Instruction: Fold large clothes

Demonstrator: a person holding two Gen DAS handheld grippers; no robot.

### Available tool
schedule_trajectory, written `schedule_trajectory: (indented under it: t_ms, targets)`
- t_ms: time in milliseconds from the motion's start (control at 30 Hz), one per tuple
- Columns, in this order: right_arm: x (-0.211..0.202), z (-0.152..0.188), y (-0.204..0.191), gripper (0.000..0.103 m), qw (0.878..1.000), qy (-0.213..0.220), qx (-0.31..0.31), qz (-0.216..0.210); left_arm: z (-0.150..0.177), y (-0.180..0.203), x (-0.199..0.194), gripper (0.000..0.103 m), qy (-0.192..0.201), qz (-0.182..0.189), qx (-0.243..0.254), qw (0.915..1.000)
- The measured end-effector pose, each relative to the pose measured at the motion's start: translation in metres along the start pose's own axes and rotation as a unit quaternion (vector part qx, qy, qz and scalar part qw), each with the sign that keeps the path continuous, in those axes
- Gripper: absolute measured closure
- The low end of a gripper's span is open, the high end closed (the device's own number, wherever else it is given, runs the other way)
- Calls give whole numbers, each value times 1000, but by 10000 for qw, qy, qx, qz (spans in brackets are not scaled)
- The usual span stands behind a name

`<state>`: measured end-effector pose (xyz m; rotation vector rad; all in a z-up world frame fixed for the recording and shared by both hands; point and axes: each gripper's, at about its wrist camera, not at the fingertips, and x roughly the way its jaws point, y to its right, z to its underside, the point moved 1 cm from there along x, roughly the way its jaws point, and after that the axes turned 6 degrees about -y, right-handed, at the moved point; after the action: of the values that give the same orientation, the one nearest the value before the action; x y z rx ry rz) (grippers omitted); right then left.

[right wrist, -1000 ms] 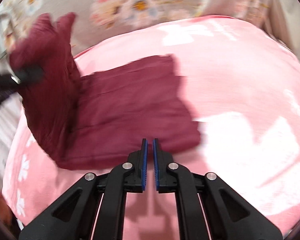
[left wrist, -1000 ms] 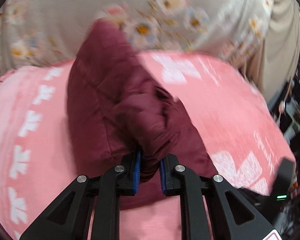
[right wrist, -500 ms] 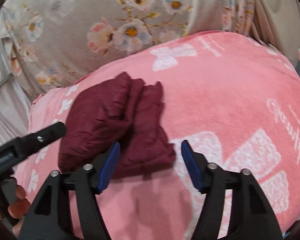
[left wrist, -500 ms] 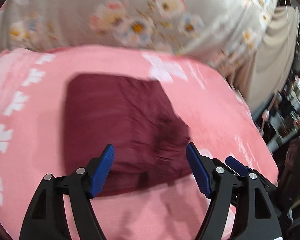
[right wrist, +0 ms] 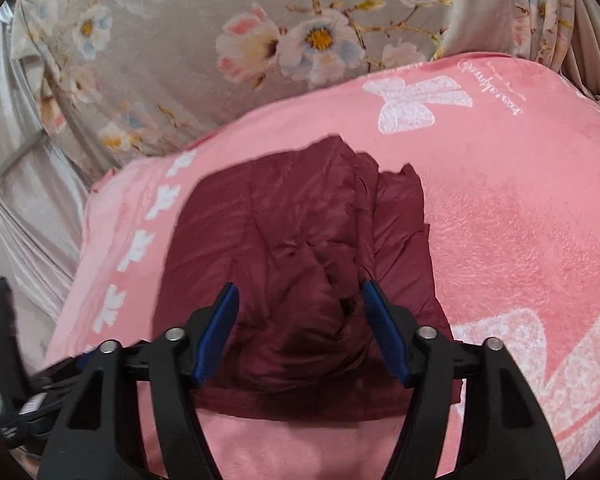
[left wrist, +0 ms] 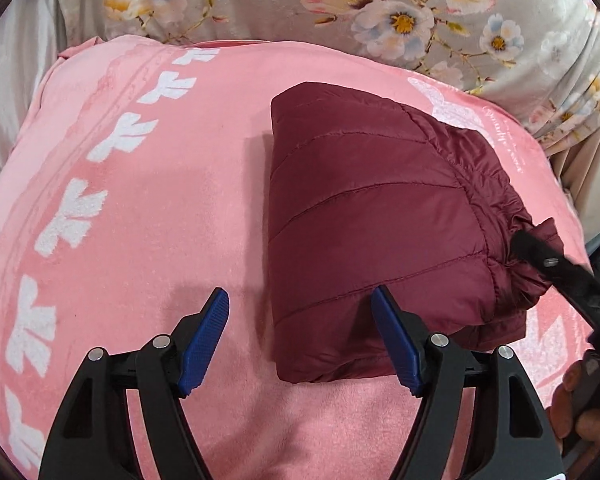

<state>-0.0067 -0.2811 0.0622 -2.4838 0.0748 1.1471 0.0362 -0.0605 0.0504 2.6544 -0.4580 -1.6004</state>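
We see the left tool [left wrist: 300, 336] with its fingers spread apart at 6 o'clock, and the right tool [right wrist: 300, 332] likewise apart over the folded maroon puffer jacket [left wrist: 376, 232]. The jacket lies on the pink blanket [left wrist: 148, 208]. At 12 o'clock hangs a floral curtain [left wrist: 280, 4].

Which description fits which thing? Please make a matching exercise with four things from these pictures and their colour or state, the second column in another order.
Things:
1. jacket
2. blanket
3. left tool
4. floral sheet

Descriptions:
a. grey, with pale flowers
b. open, blue pads apart
c. dark red, quilted, folded into a compact bundle
d. pink, with white prints

Pairs: 1-c, 2-d, 3-b, 4-a
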Motion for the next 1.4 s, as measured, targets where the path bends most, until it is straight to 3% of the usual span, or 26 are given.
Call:
schedule_trajectory:
  t_ms: [33,133,300,567,833,1400]
  targets:
    - [-2,2,5,86,9999,16,64,-84,0,3,1,32,-5,-30,51,10000]
    - [-22,8,20,93,9989,285,259,-275,1,13,3,32,-32,-105,200,9997]
    - [-31,18,44,93,9986,338,407,93,-1,27,16,31,-157,-281,368,9988]
    - [-1,36,69,92,9977,-23,655,171,5,36,35,30,-352,-456,499,9971]
    - [21,49,73,89,9975,-126,584,379,10,40,51,29,-434,-573,577,9957]
    - [36,57,75,88,9981,-58,464,413,13,47,74,22,-279,-839,772,9931]
